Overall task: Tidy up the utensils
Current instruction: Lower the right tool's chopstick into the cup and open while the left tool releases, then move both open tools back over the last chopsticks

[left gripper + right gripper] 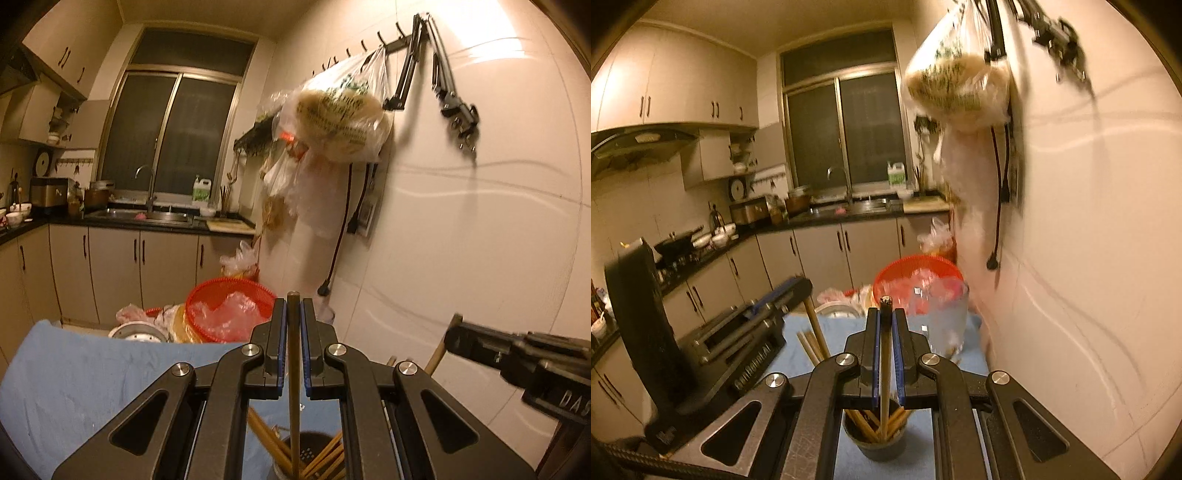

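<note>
We hold 2 grippers, each clamped on 1 chopstick: the left gripper (294,314) pinches a chopstick (293,387) and the right gripper (885,321) another (885,373), both over 1 chopstick holder (875,441) on the blue cloth (92,376).

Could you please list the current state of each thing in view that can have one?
Left tool: shut on a wooden chopstick.
Right tool: shut on a dark-tipped wooden chopstick.
Dark round chopstick holder: upright on the blue cloth, several chopsticks inside.
Red mesh basket: holds crumpled plastic.
Printed plastic bag: hanging from a wall hook.
</note>
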Demonstrator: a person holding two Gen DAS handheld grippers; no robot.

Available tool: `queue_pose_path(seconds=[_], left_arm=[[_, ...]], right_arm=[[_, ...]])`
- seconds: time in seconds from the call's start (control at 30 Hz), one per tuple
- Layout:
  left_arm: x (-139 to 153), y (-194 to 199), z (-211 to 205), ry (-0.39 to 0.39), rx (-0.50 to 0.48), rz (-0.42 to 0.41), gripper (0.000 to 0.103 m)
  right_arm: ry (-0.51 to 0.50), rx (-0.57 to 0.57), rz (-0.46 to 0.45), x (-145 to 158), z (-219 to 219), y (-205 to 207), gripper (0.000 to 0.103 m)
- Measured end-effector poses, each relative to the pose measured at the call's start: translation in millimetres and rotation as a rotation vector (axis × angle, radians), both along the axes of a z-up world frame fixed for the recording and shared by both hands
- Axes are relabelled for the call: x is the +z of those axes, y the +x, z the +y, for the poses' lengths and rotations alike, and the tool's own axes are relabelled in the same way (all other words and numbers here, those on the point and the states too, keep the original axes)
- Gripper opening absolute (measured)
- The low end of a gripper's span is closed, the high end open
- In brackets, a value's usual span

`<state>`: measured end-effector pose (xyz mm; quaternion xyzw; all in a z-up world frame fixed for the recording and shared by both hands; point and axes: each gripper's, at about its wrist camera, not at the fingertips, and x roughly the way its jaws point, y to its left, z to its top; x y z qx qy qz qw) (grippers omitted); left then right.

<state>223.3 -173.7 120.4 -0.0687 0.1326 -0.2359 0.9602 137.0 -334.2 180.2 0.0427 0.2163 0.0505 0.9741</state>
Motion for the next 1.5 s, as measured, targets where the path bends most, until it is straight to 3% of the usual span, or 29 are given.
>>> queue_pose_path(seconds=[0.23, 0.43, 0.5, 0.53, 0.57, 0.6, 0.7, 0.83, 0.9, 0.93, 1.0, 1.17, 1.37, 1.5], left_arm=[[-34, 7, -3, 0.026, 0.0, 0.087, 0.007], [-41, 8, 3, 0.022, -0.001, 0.129, 0.007], [-39, 7, 6, 0.015, -0.003, 0.14, 0.015], [-38, 5, 8, 0.009, -0.001, 0.14, 0.029], [-37, 3, 10, 0.005, 0.004, 0.138, 0.043], [-35, 0, 13, -0.004, 0.01, 0.134, 0.044], [-28, -11, 26, -0.002, 0.011, 0.123, 0.045], [-28, -26, 52, 0.016, 0.016, 0.143, 0.075], [-33, -34, 71, 0.025, 0.036, 0.16, 0.083], [-38, -37, 81, 0.04, 0.051, 0.182, 0.087], [-49, -44, 102, 0.064, 0.078, 0.227, 0.088], [-86, -65, 160, 0.089, 0.173, 0.333, 0.088], [-129, -83, 214, 0.043, 0.275, 0.468, 0.088], [-147, -89, 229, 0.082, 0.295, 0.509, 0.088]], right_arm=[[-0.006, -0.012, 0.086, -42, -2, 6, 0.007], [0.009, -0.021, 0.121, -57, -6, 8, 0.007], [0.022, -0.026, 0.12, -56, -10, 7, 0.009], [0.025, -0.031, 0.116, -55, -11, 6, 0.012], [0.026, -0.035, 0.113, -54, -12, 7, 0.021], [0.029, -0.044, 0.104, -52, -14, 4, 0.033], [0.033, -0.055, 0.083, -45, -15, -5, 0.041], [0.039, -0.055, 0.075, -41, -14, -20, 0.046], [0.044, -0.061, 0.069, -42, -12, -28, 0.069], [0.046, -0.064, 0.062, -43, -11, -34, 0.073], [0.043, -0.063, 0.056, -47, -6, -42, 0.082], [0.066, -0.014, 0.097, -70, 15, -60, 0.093], [0.072, 0.07, 0.233, -122, 52, -57, 0.094], [0.075, 0.105, 0.302, -146, 68, -52, 0.094]])
